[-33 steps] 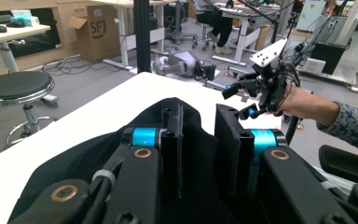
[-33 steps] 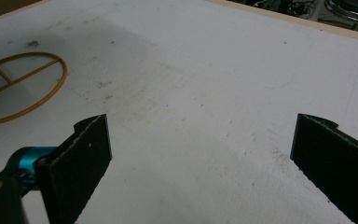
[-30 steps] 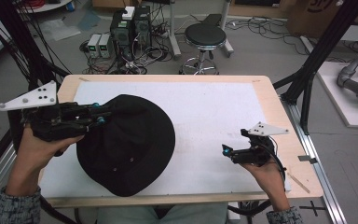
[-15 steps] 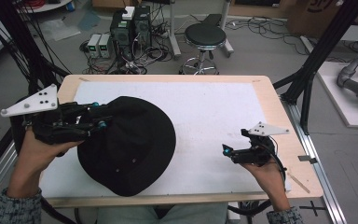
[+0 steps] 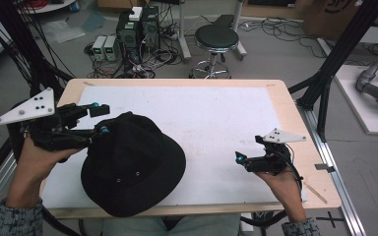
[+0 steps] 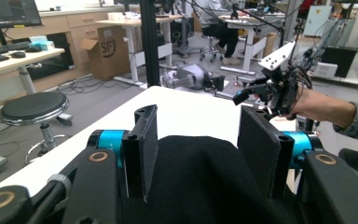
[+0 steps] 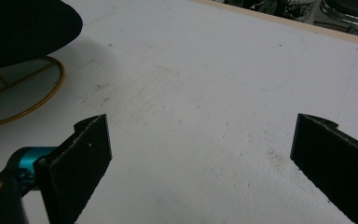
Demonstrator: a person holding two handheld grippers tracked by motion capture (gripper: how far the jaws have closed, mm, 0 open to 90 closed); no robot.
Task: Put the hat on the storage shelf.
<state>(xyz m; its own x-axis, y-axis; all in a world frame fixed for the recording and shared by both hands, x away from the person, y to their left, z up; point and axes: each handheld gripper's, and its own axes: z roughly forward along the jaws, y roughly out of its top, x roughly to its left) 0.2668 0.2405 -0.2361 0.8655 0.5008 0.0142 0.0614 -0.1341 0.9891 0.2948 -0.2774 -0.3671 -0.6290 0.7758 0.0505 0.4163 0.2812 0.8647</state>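
Nearest to the person, the black hat (image 5: 133, 169) lay on the white table (image 5: 226, 123), at its left front part, with the brim reaching almost to the front edge. In the right gripper view, the brim (image 7: 23, 28) stood a little lifted, and under it a gold wire ring (image 7: 37, 100) was visible, probably a small stand; I could not tell what it was exactly.

The left gripper (image 5: 101, 120) was at the far left side of the hat. Its jaws were spread, one on each side of the black cloth (image 6: 205, 177), and in the left gripper view the cloth rose between them. The pads (image 6: 144, 149) seemed not to press the cloth; if they touched it, I could not tell.

The right gripper (image 5: 238, 158) hovered over the bare table, well apart from the hat, and its jaws were wide spread with nothing between them.

In my judgement, the step in hand was to take the hat by its edge with the left gripper. To do it well, the jaws should go a little deeper over the cloth before closing, so that they catch a good fold and not only the thin border. The closing should be slow, because soft cloth slips easily. The lifting should be straight up, so the hat does not drag the ring sideways. The right gripper could come near to support the other side.

Farther away, behind the table, stood a round stool (image 5: 216, 39) and some computers (image 5: 138, 29) on the floor.
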